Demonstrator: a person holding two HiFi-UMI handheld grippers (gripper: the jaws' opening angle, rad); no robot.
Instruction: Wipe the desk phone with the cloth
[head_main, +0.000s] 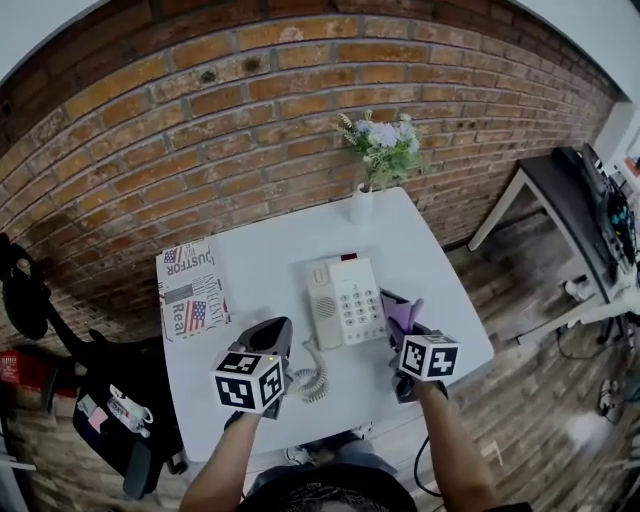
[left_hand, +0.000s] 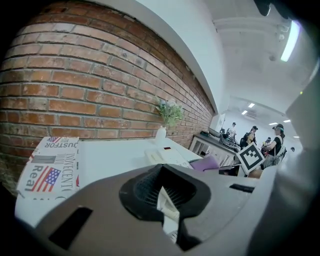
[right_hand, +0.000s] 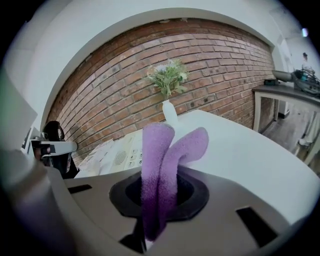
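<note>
Centrally on the smooth white table (head_main: 270, 255) sits the boxy white plastic desk phone (head_main: 345, 300). Just to its right, the right gripper (right_hand: 159, 202) pinches a fuzzy purple folded cloth (right_hand: 161, 160). The left gripper (head_main: 268, 340), jaws pressed together, hovers beside the coiled cord (head_main: 312, 382). A newsprint-patterned box (head_main: 192, 288) and a slim white vase (head_main: 361, 204) stand before rough brick.

Looked steeply down from the head over the whole tabletop (head_main: 270, 260) toward the brick wall (head_main: 200, 120). Rode low on the left gripper (head_main: 272, 335), facing rightward along that wall; on the right gripper (head_main: 400, 318), sat close behind the cloth (right_hand: 160, 170), facing the wall. Caught the desk phone (head_main: 345, 300) and flower vase (head_main: 361, 203) in every view.
</note>
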